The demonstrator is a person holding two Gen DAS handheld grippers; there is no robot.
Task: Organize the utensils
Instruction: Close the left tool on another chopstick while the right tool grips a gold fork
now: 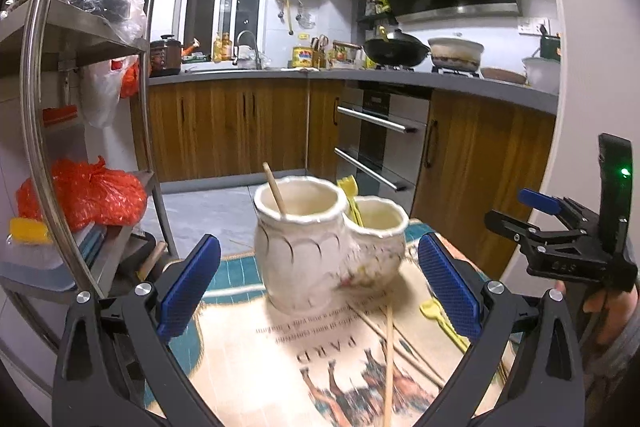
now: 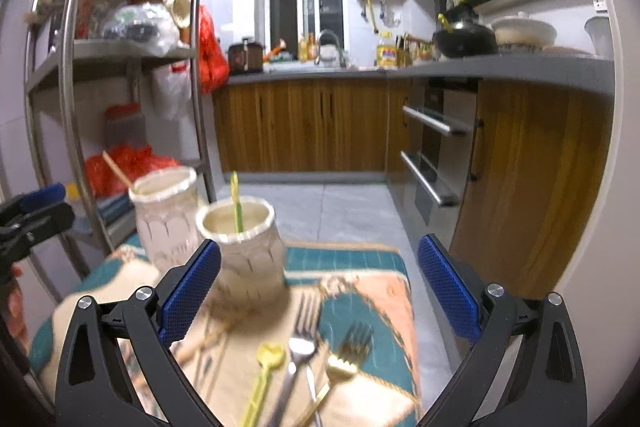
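A two-cup ceramic holder (image 1: 328, 243) is seen on a patterned cloth (image 1: 256, 359). Both the left gripper (image 1: 318, 291) and right gripper (image 2: 318, 291) are spread wide, empty. In front of the holder, forks (image 2: 304, 339) and chopsticks (image 1: 389, 363) are left loose; one should probably be gripped next.

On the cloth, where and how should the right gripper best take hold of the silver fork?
Grip the silver fork at its narrow neck just behind the tines, coming from above with the right gripper open, jaws across the handle. It lies flat, close between the yellow spoon and the gold fork, so sideways entry looks crowded.
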